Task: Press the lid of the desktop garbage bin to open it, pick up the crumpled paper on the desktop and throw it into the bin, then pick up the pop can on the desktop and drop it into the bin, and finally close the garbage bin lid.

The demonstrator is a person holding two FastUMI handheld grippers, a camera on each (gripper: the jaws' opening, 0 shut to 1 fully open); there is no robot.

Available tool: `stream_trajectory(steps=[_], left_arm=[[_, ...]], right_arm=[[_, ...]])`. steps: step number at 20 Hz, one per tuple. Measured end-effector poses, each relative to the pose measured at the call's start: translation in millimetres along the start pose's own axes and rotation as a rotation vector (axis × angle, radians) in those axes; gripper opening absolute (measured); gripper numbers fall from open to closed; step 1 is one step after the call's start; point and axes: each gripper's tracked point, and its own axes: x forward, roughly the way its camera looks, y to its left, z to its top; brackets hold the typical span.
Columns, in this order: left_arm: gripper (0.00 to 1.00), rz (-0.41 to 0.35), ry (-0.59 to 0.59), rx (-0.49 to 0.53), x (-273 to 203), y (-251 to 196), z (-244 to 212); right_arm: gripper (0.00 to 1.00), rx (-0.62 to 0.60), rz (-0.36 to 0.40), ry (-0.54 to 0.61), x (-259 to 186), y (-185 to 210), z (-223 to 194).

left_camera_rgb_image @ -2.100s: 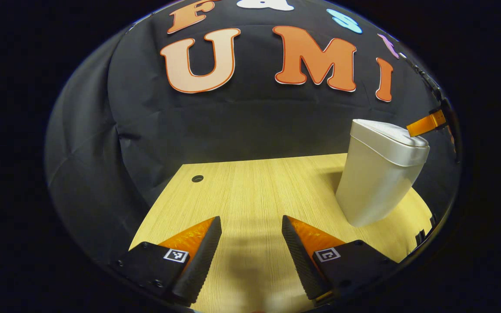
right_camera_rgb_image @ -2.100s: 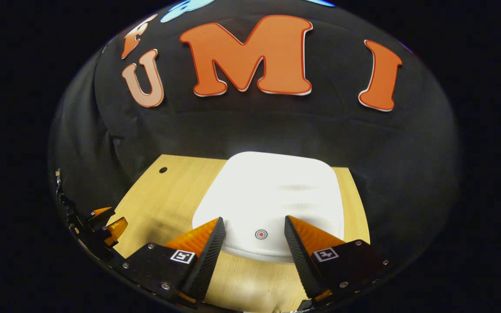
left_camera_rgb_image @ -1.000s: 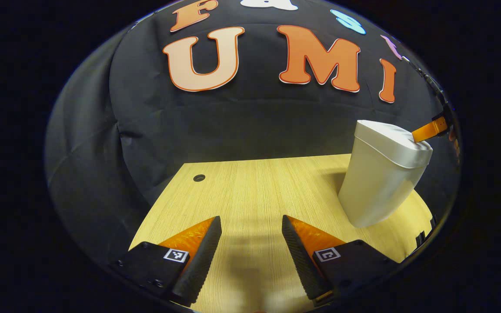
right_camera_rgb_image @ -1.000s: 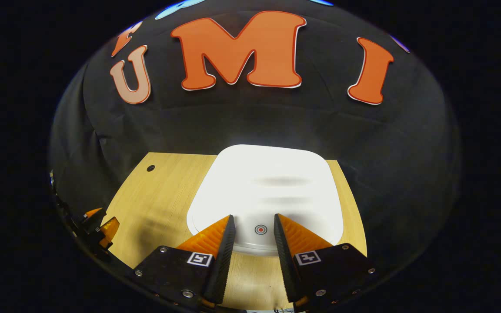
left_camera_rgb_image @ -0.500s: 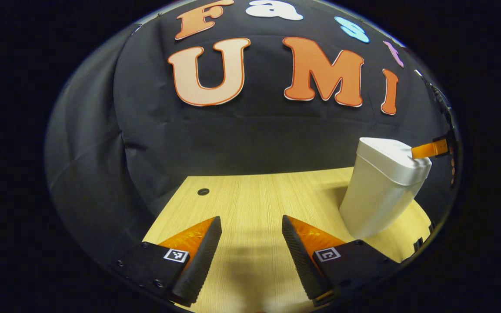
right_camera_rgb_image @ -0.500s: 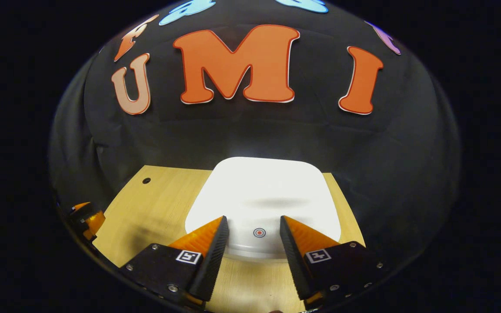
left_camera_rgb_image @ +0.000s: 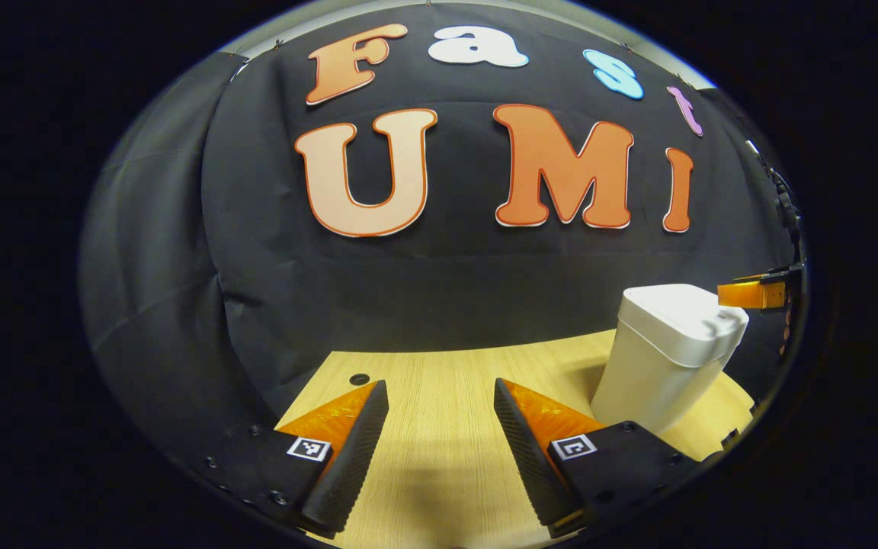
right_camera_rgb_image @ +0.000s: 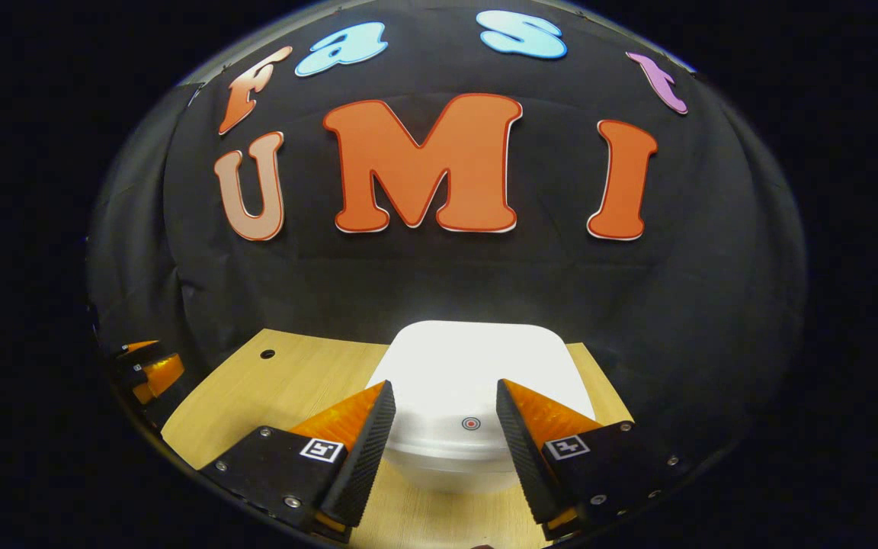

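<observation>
Since one second ago, both of my grippers have pulled up and back from the work area: the desktop now sits lower in each view and more of the cloth wall shows above it. My right gripper point(right_camera_rgb_image: 439, 442), which had narrowed its fingers near the lid, has spread them again.

Current state, right gripper view: my right gripper hangs above the near edge of the garbage bin point(right_camera_rgb_image: 477, 374) with its fingers apart and nothing between them. The bin lid point(right_camera_rgb_image: 485, 358) lies flat and closed. A small red ring mark point(right_camera_rgb_image: 470, 423) on the near part of the lid sits between my two fingers, closer to the right one. I cannot tell whether either fingertip touches the lid. My left gripper point(right_camera_rgb_image: 148, 374) appears at the far left edge, well apart from the bin.

Current state, left gripper view: my left gripper point(left_camera_rgb_image: 439, 442) is held over the bare wooden desktop point(left_camera_rgb_image: 447, 381), fingers spread and empty. The garbage bin point(left_camera_rgb_image: 660, 366) stands upright on the desktop at the right, lid down. One finger point(left_camera_rgb_image: 751, 293) of my right gripper reaches in from the right edge just above the lid's near corner. A round hole point(left_camera_rgb_image: 359, 379) is in the desktop at the far left.
</observation>
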Motion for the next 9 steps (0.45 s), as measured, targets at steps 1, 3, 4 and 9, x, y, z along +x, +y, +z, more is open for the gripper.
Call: stream_trajectory(steps=[1, 3, 4, 9], left_arm=[[0.90, 0.008, -0.026, -0.004, -3, 1, 7], [0.89, 0.018, -0.089, -0.017, -5, 1, 27], [0.88, 0.022, -0.113, -0.022, -7, 1, 35], [0.90, 0.041, -0.193, -0.042, -8, -4, 63]], right_arm=[[0.81, -0.001, 0.007, -0.021, -3, 4, 3], [0.81, 0.005, 0.021, -0.060, -9, 11, 9], [0.81, 0.009, 0.023, -0.071, -11, 13, 10], [0.81, 0.035, 0.050, -0.112, -17, 25, 11]])
